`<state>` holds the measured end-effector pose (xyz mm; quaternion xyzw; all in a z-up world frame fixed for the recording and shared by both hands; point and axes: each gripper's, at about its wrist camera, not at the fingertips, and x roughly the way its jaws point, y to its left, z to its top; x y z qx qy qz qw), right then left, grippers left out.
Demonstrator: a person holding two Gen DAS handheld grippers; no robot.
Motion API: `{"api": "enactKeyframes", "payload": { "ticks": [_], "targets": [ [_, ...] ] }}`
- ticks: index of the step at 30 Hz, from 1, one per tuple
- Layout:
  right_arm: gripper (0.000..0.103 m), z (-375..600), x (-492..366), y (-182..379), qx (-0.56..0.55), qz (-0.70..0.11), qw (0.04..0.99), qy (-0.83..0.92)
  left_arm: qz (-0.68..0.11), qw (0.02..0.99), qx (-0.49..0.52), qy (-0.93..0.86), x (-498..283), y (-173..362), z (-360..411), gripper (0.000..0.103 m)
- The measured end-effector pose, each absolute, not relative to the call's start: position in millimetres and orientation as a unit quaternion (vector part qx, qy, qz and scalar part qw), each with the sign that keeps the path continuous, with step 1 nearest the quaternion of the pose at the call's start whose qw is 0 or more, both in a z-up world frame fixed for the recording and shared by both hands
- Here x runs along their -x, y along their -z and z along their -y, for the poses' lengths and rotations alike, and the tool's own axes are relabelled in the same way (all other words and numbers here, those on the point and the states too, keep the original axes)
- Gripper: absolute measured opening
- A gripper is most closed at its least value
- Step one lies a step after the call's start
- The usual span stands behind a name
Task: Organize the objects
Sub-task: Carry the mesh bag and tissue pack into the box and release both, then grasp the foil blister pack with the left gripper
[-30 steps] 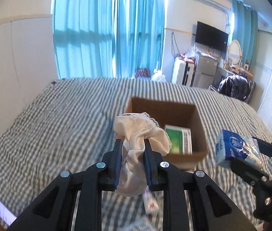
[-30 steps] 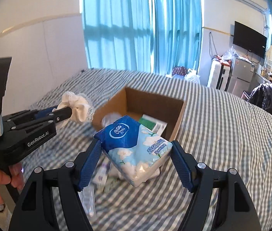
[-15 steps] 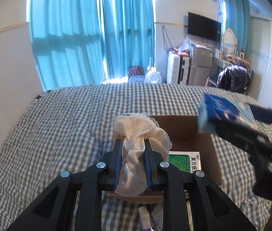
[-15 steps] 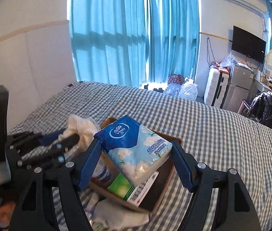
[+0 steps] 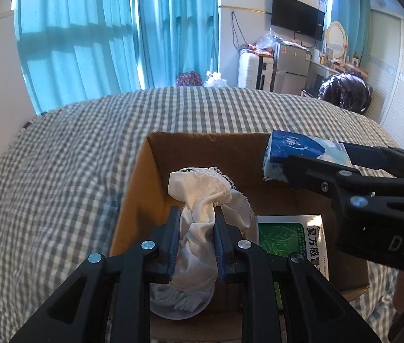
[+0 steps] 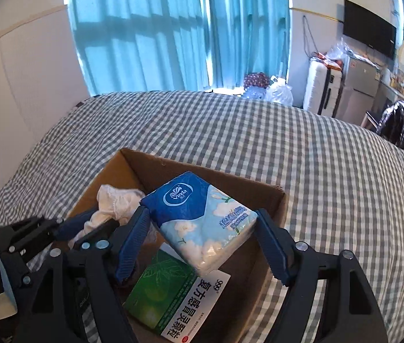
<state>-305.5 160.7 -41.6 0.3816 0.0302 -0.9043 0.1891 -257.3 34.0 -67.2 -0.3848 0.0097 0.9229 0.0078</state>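
Note:
An open cardboard box (image 5: pixel 141 177) (image 6: pixel 273 208) sits on the checked bed. My left gripper (image 5: pixel 196 214) is shut on a white lace-edged cloth (image 5: pixel 202 191) and holds it over the box's left side; the cloth shows in the right wrist view (image 6: pixel 116 200) too. My right gripper (image 6: pixel 202 217) is shut on a blue tissue pack (image 6: pixel 199 214) (image 5: pixel 296 148), held over the box's right side. A green and white medicine box (image 5: pixel 290 237) (image 6: pixel 173 294) lies inside. A white round thing (image 5: pixel 179 300) lies under the cloth.
The grey and white checked bedspread (image 5: pixel 59 171) (image 6: pixel 330 171) surrounds the box. Blue curtains (image 5: pixel 101 34), a white wall panel at left, and a fridge (image 5: pixel 290 63), TV and dark bag (image 5: pixel 344 88) stand beyond the bed.
Both grippers have moved forward and down over the box, each still holding its object. The box now fills the lower part of both views.

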Motion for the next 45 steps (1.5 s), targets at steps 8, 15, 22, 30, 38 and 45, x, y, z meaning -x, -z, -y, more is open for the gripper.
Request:
{"api": "enactKeyframes", "payload": {
  "ticks": [8,15,22,30,38,45],
  "targets": [
    [0.098,-189,280,7,-0.343,0.006,0.172,0.923,-0.006,-0.012,0.358,-0.934,232,38,-32,0.081],
    [0.102,-209,210,-42,-0.305,0.007,0.151,0.94,0.009,-0.036,0.322,-0.946,182,-4,-30,0.095],
    [0.103,-224,134,-66,-0.284,0.004,0.145,0.948,0.003,-0.064,0.297,-0.953,118,-27,-38,0.103],
    [0.103,-237,70,-41,-0.293,-0.024,0.137,0.946,0.0,-0.088,0.311,-0.946,66,-6,-42,0.103],
    [0.103,-235,51,13,-0.305,-0.051,0.123,0.943,0.02,-0.141,0.342,-0.929,33,41,-36,0.103],
    [0.103,-225,65,75,-0.369,-0.066,0.094,0.922,0.051,-0.175,0.407,-0.895,22,96,-33,0.103]
  ]
}}
